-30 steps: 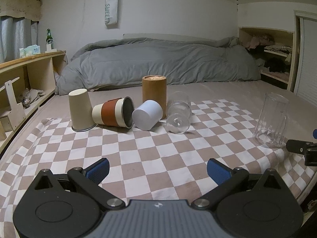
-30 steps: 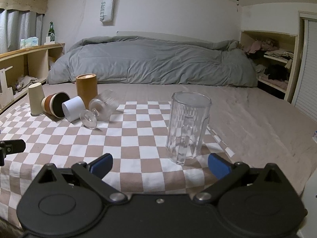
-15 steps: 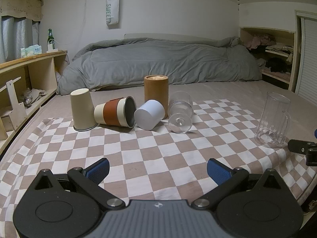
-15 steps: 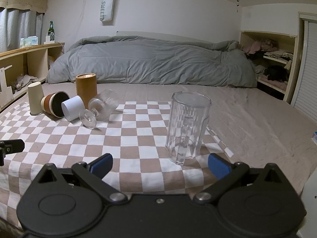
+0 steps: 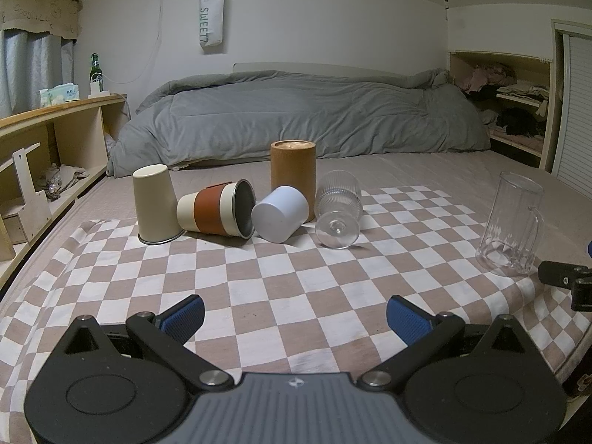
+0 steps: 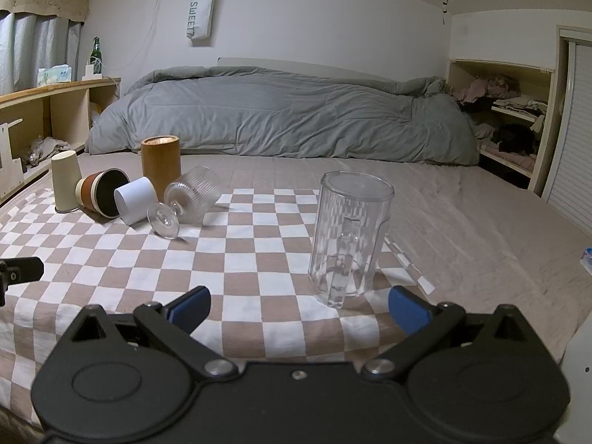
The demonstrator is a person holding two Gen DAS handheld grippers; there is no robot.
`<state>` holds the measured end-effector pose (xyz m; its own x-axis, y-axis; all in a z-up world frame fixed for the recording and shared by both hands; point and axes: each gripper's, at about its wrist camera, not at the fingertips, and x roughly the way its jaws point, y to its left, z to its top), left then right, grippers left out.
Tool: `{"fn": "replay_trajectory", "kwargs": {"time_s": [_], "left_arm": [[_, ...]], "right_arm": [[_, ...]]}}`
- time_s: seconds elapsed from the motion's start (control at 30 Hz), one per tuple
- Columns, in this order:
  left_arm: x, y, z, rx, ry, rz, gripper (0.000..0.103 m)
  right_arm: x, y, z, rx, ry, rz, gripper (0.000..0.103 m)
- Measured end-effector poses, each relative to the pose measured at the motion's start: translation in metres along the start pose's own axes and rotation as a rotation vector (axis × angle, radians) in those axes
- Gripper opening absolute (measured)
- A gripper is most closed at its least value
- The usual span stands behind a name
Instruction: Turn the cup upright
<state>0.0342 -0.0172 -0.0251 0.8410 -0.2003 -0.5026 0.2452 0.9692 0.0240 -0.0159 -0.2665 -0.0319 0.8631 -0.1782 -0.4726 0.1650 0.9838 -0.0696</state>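
Observation:
Several cups stand or lie on a checkered cloth (image 5: 281,288). A beige cup (image 5: 153,203) stands upside down at the left. A cream and rust cup (image 5: 218,209), a white cup (image 5: 280,213) and a ribbed stemmed glass (image 5: 337,211) lie on their sides. A brown cylinder cup (image 5: 293,174) stands behind them. A clear mug (image 6: 349,235) stands mouth up at the right. My left gripper (image 5: 295,316) is open and empty, well short of the cups. My right gripper (image 6: 299,307) is open and empty, just before the clear mug.
The cloth lies on a bed with a grey duvet (image 5: 303,114) at the back. Wooden shelves (image 5: 44,140) run along the left. An open closet with clothes (image 5: 510,111) is at the right. The bed's right edge drops off past the mug.
Both grippers have barely moved. The left wrist view has shifted slightly, so the cups sit a little further right. All cups stay where they were.

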Motion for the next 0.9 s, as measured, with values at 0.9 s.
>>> {"fn": "replay_trajectory", "kwargs": {"time_s": [0.9], "left_arm": [[0.0,0.0015,-0.0002,-0.001,0.0,0.002,0.103]], "right_arm": [[0.0,0.0004,-0.001,-0.006,0.0,-0.004,0.103]]}}
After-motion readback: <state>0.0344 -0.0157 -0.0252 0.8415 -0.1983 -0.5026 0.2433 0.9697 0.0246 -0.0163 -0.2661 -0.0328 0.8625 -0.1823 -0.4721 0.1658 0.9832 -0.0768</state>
